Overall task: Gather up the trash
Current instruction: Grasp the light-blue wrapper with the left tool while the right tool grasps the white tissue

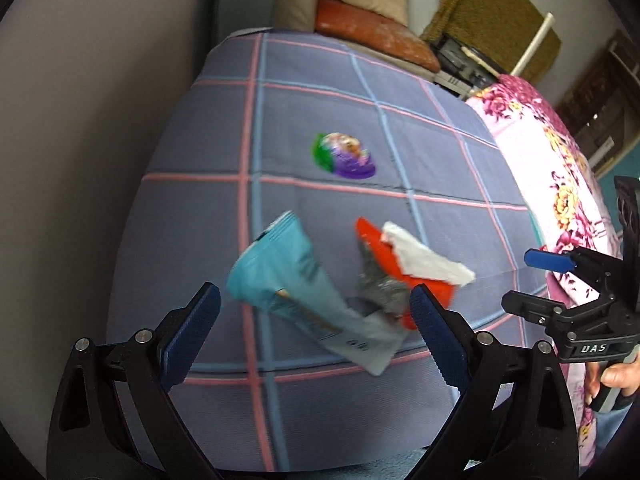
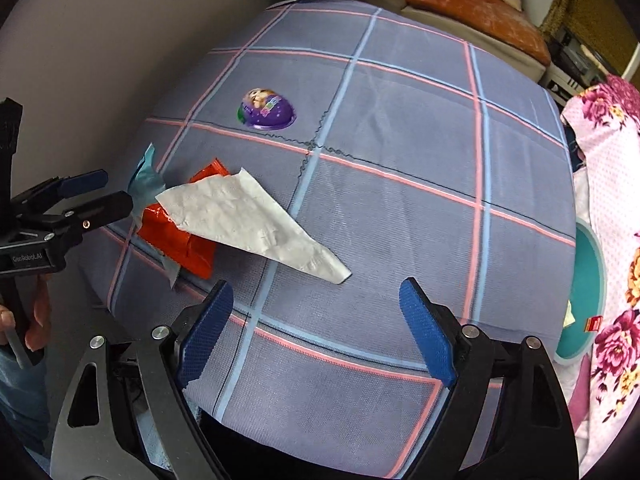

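On the checked blue bed cover [image 1: 320,92] lie a light blue snack wrapper [image 1: 296,292], an orange-red wrapper [image 1: 384,260] with a white tissue [image 1: 424,258] over it, and a purple and green plastic cup [image 1: 344,157]. My left gripper [image 1: 316,312] is open and empty, hovering just before the blue wrapper. My right gripper [image 2: 316,308] is open and empty near the tissue [image 2: 248,220], with the orange-red wrapper [image 2: 176,236] and the cup [image 2: 267,109] farther left. Each gripper shows in the other view: the right [image 1: 532,280], the left [image 2: 108,192].
A pink floral blanket [image 1: 552,152] lies along the bed's right side, with a teal bin [image 2: 588,292] beside it. A grey wall [image 1: 100,120] runs along the left. Cushions [image 1: 368,28] sit past the far edge.
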The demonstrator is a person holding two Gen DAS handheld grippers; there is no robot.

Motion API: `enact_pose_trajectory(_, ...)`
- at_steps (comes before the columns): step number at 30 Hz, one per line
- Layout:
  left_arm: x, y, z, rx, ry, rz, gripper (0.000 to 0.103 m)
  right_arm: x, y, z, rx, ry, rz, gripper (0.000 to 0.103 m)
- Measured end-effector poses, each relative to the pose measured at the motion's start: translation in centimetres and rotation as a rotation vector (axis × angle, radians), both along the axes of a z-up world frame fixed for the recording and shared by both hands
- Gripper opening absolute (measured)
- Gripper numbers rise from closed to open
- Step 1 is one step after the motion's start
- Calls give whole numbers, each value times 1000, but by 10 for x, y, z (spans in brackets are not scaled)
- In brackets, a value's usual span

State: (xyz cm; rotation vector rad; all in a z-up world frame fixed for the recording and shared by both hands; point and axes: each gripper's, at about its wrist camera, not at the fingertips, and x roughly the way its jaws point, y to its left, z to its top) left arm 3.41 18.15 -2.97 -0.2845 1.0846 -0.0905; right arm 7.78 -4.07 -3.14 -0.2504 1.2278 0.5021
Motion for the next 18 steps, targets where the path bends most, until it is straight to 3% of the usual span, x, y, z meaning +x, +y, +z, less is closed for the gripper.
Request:
enact_pose_trajectory(3,-2,10,-12,-8,28,21,96,6,10,-13,-1,41,7,63)
enact_pose_trajectory(11,5,21,-33,-63,66,43,95,20,34,-27,13,48,47,53)
enact_pose_trajectory(15,14,10,-39,-62,65,10,95,29,36,-32,38,63,52,25)
enact_pose_trajectory(18,18,-1,-44,-36,74,-19,95,34,30,-32,64,68,39,10)
